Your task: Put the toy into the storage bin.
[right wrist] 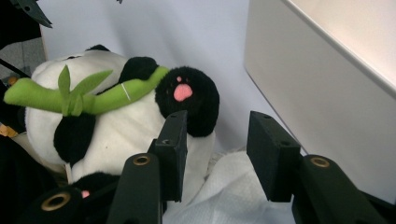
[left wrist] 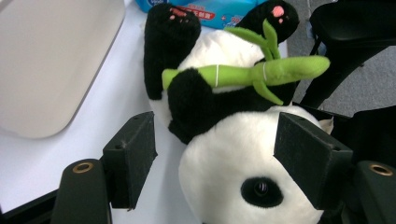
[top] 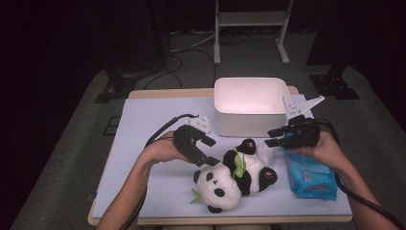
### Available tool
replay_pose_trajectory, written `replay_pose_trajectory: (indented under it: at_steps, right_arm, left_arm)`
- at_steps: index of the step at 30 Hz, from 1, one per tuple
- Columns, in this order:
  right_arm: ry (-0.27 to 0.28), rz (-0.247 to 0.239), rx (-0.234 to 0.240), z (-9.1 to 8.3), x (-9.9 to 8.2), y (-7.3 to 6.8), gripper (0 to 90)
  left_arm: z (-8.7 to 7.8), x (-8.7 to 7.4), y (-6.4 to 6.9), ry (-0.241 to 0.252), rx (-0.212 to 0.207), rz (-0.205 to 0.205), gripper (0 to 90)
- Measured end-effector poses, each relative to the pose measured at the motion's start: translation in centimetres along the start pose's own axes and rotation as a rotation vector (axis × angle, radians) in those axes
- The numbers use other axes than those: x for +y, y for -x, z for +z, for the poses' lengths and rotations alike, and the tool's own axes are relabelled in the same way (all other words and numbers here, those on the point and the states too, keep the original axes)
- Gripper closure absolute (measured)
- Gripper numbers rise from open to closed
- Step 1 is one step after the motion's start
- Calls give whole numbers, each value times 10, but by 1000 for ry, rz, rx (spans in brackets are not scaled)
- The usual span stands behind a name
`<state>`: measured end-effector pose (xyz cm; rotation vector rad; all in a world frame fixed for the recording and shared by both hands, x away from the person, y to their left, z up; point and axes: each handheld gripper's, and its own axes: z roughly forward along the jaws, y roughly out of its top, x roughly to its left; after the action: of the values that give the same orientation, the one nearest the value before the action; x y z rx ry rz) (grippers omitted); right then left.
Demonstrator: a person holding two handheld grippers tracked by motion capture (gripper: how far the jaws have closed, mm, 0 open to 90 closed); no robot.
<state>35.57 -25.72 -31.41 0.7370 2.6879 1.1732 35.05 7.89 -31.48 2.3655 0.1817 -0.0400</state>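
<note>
Panda plush lies on its back in the lower middle of the high view, on the white table mat, just below the white bin and touching the blue wipes pack at its right. A green felt bamboo stalk is stitched across its chest.

Left gripper sits at the panda's head, center-left of the high view. In the left gripper view the jaws are spread, w/ the head between them; the right-hand pad looks to be on the fur, the other pad is apart from it w/ mat showing in the gap. So released, nothing grasped.

Right gripper hangs over the panda's feet, right of center, jaws apart and empty. In the right gripper view a black paw w/ pink sole is just past the left pad, and white fabric lies under the gap.

Risks, as I judge them:
- Head is wide, round and soft: a shallow close could squeeze off it, or pinch fur only.
- The bamboo or a leaf could snag on a jaw.
- If the right gripper closes low it may take the white fabric or the wipes pack instead of the paw.
- Bin wall is near the right gripper, so a lift could bump it.

Writing: the wipes pack has a red band w/ print, too small to read. No other labels.
</note>
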Motion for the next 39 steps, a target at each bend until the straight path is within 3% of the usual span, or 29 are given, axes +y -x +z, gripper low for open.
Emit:
replay_pose_trajectory:
  at_steps: [10,16,25,39]
  right_arm:
    - [-7,-34,31,11,20,-3,559]
    - [-7,-48,34,15,27,-2,540]
    - [-23,-73,33,19,37,-2,501]
    - [-39,-96,18,28,52,12,453]
  left_arm:
    - [-7,-21,-5,21,43,-49,271]
    - [-9,-31,-6,13,53,-67,251]
    - [-13,-53,-6,8,102,-105,208]
    - [-20,-79,-7,10,154,-149,163]
